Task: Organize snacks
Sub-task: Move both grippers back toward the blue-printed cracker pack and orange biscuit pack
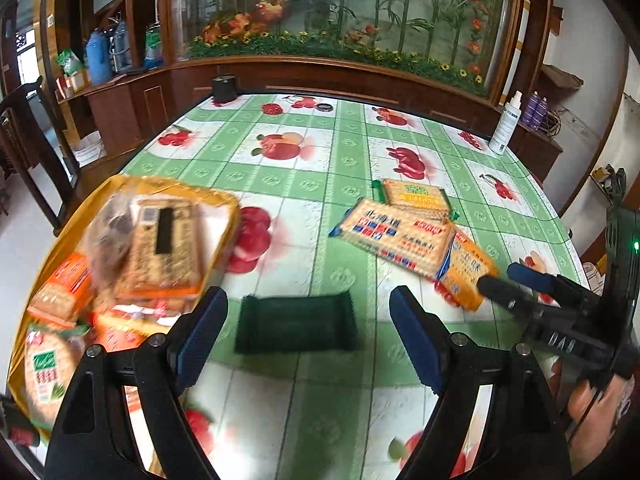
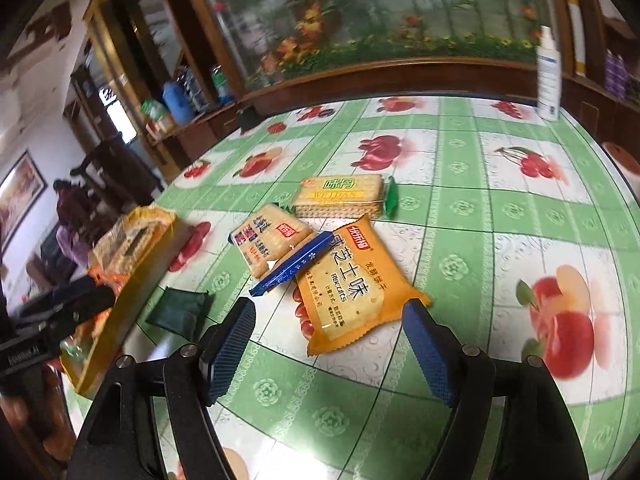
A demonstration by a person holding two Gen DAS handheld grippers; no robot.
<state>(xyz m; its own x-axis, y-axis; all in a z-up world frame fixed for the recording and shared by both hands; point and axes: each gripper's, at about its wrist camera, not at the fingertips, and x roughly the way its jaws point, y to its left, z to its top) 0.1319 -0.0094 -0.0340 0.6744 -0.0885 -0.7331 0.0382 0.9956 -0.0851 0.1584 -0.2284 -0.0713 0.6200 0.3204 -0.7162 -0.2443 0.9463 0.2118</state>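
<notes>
Left wrist view: our left gripper (image 1: 308,332) hangs over the fruit-print tablecloth (image 1: 320,168), jaws wide, nothing between the pads. A dark green packet (image 1: 296,324) lies flat on the cloth just ahead, in line with the gap. To the left sits the yellow tray (image 1: 224,200), piled with biscuit packs; a blurred brown pack (image 1: 160,248) lies topmost. Toward the right we see three loose packs overlapping: a blue-edged cracker pack (image 1: 392,236), a green-ended pack (image 1: 416,194) behind it, an orange pack (image 1: 468,272) nearest the right gripper (image 1: 504,276). A white spray bottle (image 1: 506,124) stands at the far table edge.

Right wrist view: our right gripper (image 2: 330,344) has jaws standing apart and empty; the orange pack (image 2: 348,288) lies just ahead of the tips, untouched. The blue-edged cracker pack (image 2: 268,240) tucks under its left side, the green-ended pack (image 2: 340,194) beyond. The dark green packet (image 2: 178,310) lies beside the tray (image 2: 120,308), where the left gripper (image 2: 80,300) shows, blurred.
</notes>
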